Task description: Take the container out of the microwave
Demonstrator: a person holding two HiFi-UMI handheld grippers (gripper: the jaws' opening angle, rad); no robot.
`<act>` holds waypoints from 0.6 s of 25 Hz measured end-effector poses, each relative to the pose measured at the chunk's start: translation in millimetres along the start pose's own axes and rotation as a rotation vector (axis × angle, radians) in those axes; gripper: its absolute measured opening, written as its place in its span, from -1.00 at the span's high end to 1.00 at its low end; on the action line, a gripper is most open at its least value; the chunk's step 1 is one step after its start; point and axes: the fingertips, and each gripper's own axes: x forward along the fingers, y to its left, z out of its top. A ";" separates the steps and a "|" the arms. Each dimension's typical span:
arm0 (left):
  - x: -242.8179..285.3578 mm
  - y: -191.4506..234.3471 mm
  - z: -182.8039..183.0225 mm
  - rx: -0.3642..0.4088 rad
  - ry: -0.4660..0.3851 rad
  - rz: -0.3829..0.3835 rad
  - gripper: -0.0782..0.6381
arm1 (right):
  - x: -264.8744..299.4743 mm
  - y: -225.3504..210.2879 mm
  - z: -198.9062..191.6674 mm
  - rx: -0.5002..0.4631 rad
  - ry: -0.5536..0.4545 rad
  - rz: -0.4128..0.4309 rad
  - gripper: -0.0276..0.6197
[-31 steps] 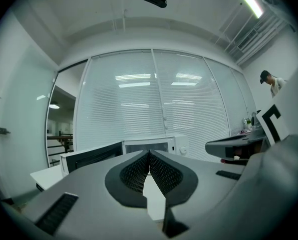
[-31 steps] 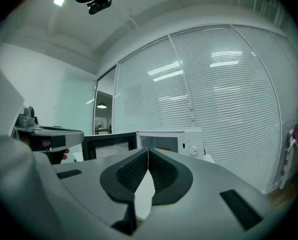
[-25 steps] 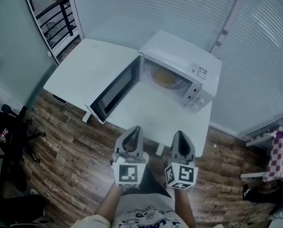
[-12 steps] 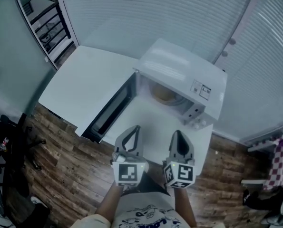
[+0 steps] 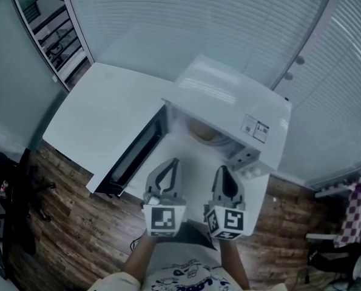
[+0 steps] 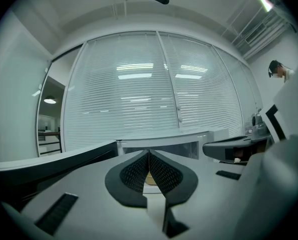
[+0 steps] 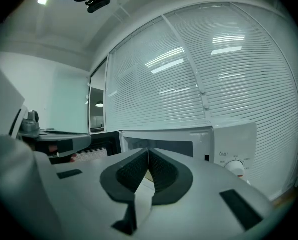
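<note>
**Holding both grippers shut, level with the open microwave**

Left gripper (image 5: 173, 162): the two dark ribbed pads (image 6: 138, 171) meet at their tips, clenched on nothing. The left gripper view shows them pressed together along one line, with only a pale sliver of the scene behind the gap lower down.

Right gripper (image 5: 221, 169): same state, pads closed tip to tip and empty. It sits just right of the left one, the pair side by side and apart, both pointing away from the person toward the far side.

Each gripper carries a marker cube (image 5: 165, 219) at its near end. Bare forearms (image 5: 142, 258) lead back from the cubes to the bottom edge of the head view.

Container (image 5: 200, 131): a yellowish round shape inside the microwave (image 5: 229, 93) cavity, far of both grippers and untouched. Its form is hard to make out beyond colour and outline.

Microwave is white and stands on the right part of a white table (image 5: 101, 111). Its door (image 5: 133, 157) is swung wide open to the left, dark window facing up and near. In the right gripper view a round knob (image 7: 235, 166) shows on the panel at the right.

Surroundings: wood plank floor (image 5: 65, 223) near the table; white slatted blinds (image 5: 198, 23) behind it.
</note>
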 end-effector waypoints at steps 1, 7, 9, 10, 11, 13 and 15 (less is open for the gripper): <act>2.7 -0.3 -2.8 -0.003 0.013 -0.001 0.66 | 1.9 -1.7 0.0 0.003 0.001 -0.001 0.86; 16.6 -2.2 -10.9 -0.012 0.045 -0.026 0.66 | 13.4 -7.2 -4.6 0.021 0.014 -0.020 0.86; 22.0 0.0 -12.8 -0.010 0.051 -0.036 0.66 | 17.7 -6.0 -6.9 0.024 0.024 -0.027 0.86; 25.3 0.9 -14.3 -0.009 0.057 -0.042 0.66 | 20.3 -5.7 -8.1 0.026 0.029 -0.031 0.86; 29.1 1.7 -16.2 -0.009 0.063 -0.048 0.66 | 23.5 -5.9 -9.5 0.027 0.035 -0.036 0.86; 38.6 2.8 -20.4 -0.011 0.080 -0.064 0.66 | 31.9 -7.6 -12.3 0.027 0.045 -0.049 0.86; 49.4 3.9 -23.4 -0.005 0.094 -0.085 0.66 | 41.5 -10.0 -14.4 0.024 0.054 -0.064 0.86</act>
